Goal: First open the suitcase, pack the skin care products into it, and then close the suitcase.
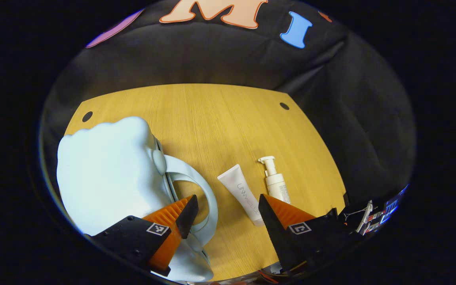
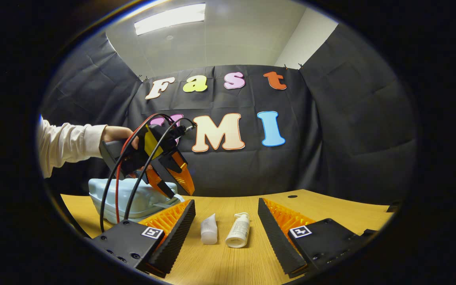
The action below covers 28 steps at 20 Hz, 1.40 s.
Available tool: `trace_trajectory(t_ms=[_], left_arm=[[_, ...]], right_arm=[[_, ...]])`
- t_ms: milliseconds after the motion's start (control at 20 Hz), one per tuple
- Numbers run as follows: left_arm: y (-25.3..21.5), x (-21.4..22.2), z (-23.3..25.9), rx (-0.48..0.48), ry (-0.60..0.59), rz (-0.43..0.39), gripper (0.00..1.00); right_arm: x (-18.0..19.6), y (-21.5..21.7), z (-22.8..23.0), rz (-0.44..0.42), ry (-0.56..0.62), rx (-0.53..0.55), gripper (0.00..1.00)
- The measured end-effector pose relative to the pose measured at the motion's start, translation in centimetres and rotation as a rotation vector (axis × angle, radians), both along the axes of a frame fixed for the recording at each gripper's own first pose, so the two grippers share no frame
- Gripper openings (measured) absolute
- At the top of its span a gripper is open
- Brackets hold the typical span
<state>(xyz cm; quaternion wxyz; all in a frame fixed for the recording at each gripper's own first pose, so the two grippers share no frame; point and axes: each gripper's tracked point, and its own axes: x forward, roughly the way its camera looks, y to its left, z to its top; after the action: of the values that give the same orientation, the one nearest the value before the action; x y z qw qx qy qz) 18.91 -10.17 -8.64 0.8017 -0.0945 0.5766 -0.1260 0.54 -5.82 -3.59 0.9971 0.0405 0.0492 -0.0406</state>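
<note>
The right claw (image 2: 226, 233) stands open low over the wooden desk (image 2: 331, 213), a white tube (image 2: 208, 229) and pump bottle (image 2: 238, 235) lying between its fingers. Farther left, a hand (image 2: 117, 136) holds the left claw (image 2: 176, 186) above the pale-blue suitcase (image 2: 141, 200).

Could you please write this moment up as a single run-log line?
suitcase: closed, on table | tube and pump bottle: lying beside it, unpacked | left gripper: open, above suitcase handle | right gripper: open, low, facing products
</note>
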Motion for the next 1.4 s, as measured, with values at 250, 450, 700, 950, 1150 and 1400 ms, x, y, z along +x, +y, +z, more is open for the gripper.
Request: trace_trajectory(t_ms=[250, 450, 700, 950, 1150, 1400], left_arm=[[-0.1, 0.0, -2.9, 0.135, 0.132, -0.001, 0.92], [-0.3, 0.7, -4.3, 0.17, 0.151, 0.0, 0.9], [-0.7, 0.5, -6.1, 0.219, 0.201, -0.002, 0.86], [0.1, 0.7, -7.0, 0.257, 0.219, -0.004, 0.76], [1.2, 0.9, -6.9, 0.268, 0.217, 0.016, 0.29], [1.3, 1.0, -6.3, 0.254, 0.189, 0.03, 0.1]], right_arm=[[0.2, -0.2, -0.4, 0.004, 0.013, 0.023, 0.99], [0.0, -1.2, 0.0, -0.011, 0.003, 0.012, 0.99], [0.0, -1.7, -0.2, -0.02, 0.005, 0.031, 0.99], [-0.1, -2.4, -0.3, -0.032, 0.002, 0.03, 0.99], [0.2, -2.4, -0.9, -0.031, 0.015, 0.043, 1.0], [0.2, -2.0, -0.9, -0.021, 0.015, 0.046, 1.0]])
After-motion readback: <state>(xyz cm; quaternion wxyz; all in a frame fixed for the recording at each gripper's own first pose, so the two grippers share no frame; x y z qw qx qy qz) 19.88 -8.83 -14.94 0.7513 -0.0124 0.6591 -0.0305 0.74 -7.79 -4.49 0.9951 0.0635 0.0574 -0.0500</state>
